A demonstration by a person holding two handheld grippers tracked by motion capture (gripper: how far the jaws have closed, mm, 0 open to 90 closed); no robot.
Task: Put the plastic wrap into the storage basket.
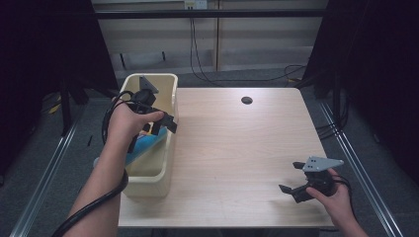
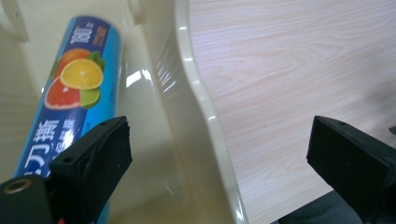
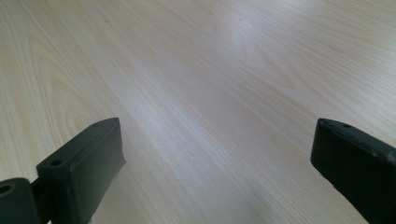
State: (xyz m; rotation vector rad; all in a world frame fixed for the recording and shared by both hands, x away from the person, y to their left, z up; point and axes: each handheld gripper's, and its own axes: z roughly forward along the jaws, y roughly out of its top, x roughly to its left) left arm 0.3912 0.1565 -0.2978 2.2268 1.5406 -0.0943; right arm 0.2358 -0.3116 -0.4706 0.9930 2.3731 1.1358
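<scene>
A cream plastic bin (image 1: 170, 89) stands along the table's left edge. Inside it lies a blue roll (image 1: 148, 145) printed with citrus fruit, leaning lengthwise; in the left gripper view the roll (image 2: 79, 79) rests against the bin's inner wall (image 2: 196, 93). My left gripper (image 1: 163, 126) hovers over the bin's right rim, open, its jaws wide apart (image 2: 219, 140) with one over the roll, the other over the table, touching neither. My right gripper (image 1: 290, 177) sits low at the table's near right corner, open (image 3: 217, 140), nothing between its jaws.
The light wooden table (image 1: 237, 143) has a small dark round hole (image 1: 246, 100) near its far edge. Black cables (image 1: 197, 59) run over the floor behind the table. Metal rails (image 1: 356, 163) lie on the floor at both sides.
</scene>
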